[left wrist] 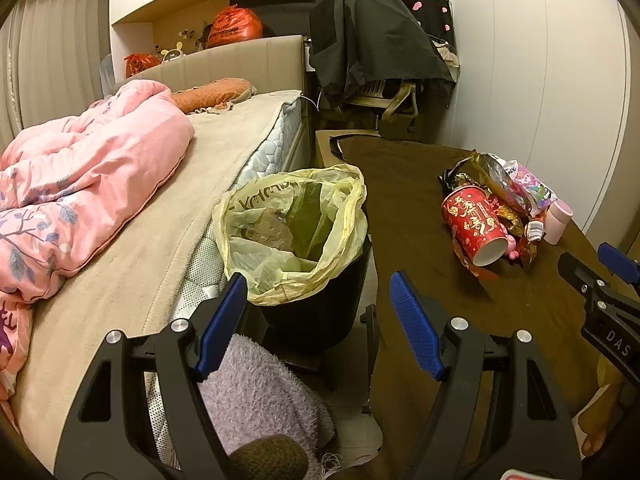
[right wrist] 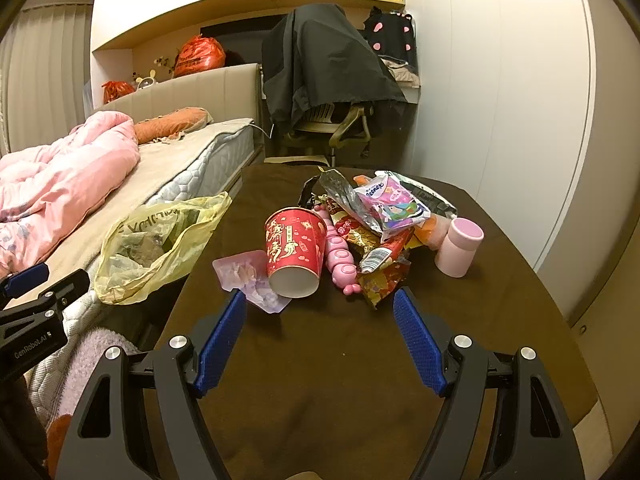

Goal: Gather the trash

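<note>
Little has been collected: the red paper cup (right wrist: 295, 254), foil wrappers (right wrist: 382, 280) and pink tissue pack (right wrist: 394, 204) lie mid-frame, well apart from the yellow-lined black bin (left wrist: 298, 240). Both the right gripper (right wrist: 320, 340) and left gripper (left wrist: 318, 320) are spread, empty.

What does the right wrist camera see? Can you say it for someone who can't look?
The open right gripper hovers over a brown table, facing a trash pile: a tipped red paper cup, wrappers and a pink tissue pack. A yellow-bagged bin stands left, beside a bed.
</note>
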The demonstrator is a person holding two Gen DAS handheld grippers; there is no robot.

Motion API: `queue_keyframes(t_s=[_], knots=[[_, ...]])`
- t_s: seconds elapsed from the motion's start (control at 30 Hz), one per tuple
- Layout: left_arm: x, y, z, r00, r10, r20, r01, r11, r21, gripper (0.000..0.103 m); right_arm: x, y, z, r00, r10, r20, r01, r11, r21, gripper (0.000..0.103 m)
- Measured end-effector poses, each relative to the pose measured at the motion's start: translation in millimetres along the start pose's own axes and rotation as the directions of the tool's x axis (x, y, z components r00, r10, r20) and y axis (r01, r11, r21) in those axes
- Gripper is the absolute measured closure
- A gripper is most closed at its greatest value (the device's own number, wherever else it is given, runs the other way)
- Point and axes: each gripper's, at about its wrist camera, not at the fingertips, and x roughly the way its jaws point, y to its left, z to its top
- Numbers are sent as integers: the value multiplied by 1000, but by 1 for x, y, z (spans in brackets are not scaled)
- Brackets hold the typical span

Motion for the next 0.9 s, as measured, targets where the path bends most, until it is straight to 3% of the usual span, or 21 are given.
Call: queue_keyframes(t_s=[0.9], knots=[[-4, -3, 3, 1000, -4, 5, 4, 1000, -2, 33, -1, 2, 0, 1000, 4, 5, -4, 1000, -3, 31]])
